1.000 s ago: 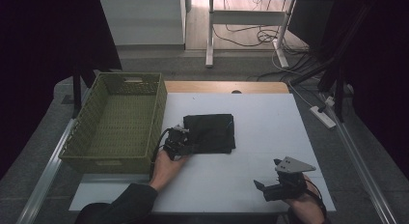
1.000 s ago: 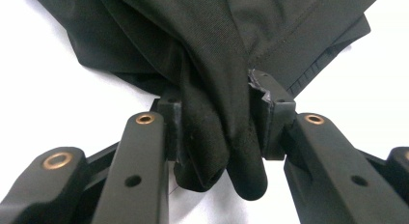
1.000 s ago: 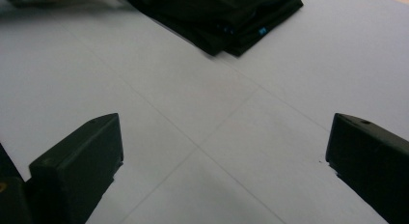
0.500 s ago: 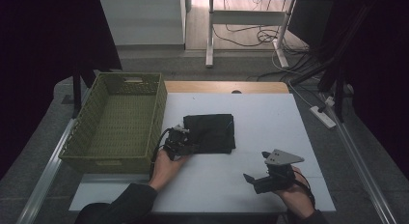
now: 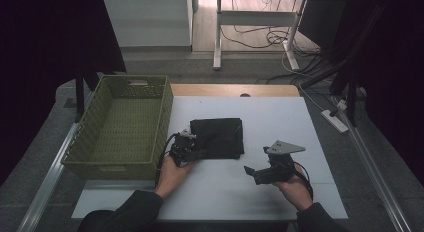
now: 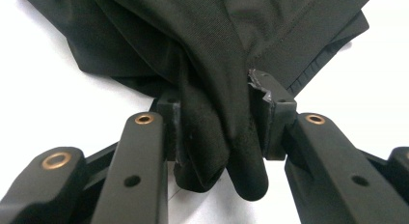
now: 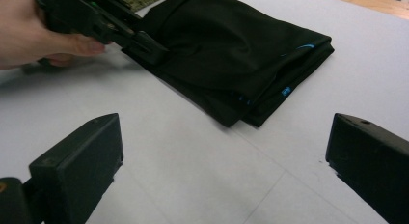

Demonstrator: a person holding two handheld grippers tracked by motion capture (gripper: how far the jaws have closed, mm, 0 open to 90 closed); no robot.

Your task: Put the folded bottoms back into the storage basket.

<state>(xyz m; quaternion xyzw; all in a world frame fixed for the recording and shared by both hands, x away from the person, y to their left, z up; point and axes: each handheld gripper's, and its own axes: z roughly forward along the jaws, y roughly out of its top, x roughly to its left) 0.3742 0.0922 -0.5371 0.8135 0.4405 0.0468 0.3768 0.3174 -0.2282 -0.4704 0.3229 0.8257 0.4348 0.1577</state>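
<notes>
A folded black garment [image 5: 218,137] lies on the white table [image 5: 280,117], just right of the basket. My left gripper [image 5: 192,151] is at the garment's near left corner, shut on a bunched fold of the black cloth [image 6: 226,137] that fills the space between its pads. The garment [image 7: 231,55] has small blue marks along its folded edge. My right gripper [image 5: 250,172] hovers low over the table to the near right of the garment, pointing towards it, jaws wide open with nothing between them [image 7: 222,156].
A green woven basket [image 5: 120,127] stands at the table's left side, right beside the left gripper. Bare table surface lies between the right gripper and the garment. Beyond the table's far edge are desk legs and cables on the floor.
The right gripper has slid left across the table's near side, towards the garment. The left gripper has stayed put on the cloth.
</notes>
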